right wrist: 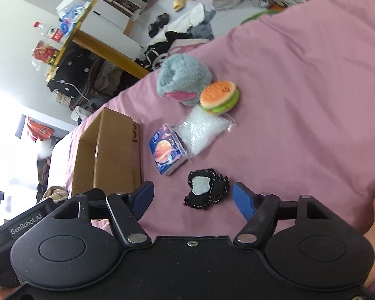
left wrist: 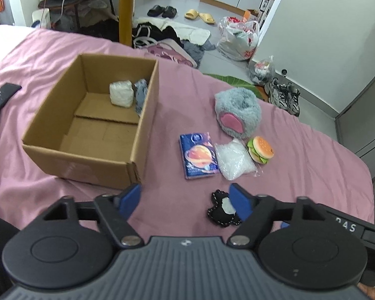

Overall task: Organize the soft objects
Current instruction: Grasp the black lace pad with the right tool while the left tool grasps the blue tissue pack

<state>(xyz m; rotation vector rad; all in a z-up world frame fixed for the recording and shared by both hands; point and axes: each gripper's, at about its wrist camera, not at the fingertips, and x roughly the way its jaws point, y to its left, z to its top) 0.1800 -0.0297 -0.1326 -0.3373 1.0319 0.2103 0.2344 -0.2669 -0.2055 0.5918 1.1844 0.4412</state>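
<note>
2 soft bundles (left wrist: 127, 94) sit packed in the box (left wrist: 70, 150) corner, saving room. Both grippers, left (left wrist: 185, 200) and right (right wrist: 193, 197), hang with jaws wide, empty, the right framing the black toy (right wrist: 207, 188), likely next.

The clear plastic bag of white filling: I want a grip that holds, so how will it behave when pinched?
The clear plastic bag looks loosely filled, so it will probably sag and feel light. Its glossy film may slip.

Partly hidden: black felt toy (left wrist: 221, 211) behind a blue gripper pad (left wrist: 240, 201), grey bundle (left wrist: 140, 94) behind the cardboard box (left wrist: 92, 161) wall; box interior unseen from the right wrist.
</note>
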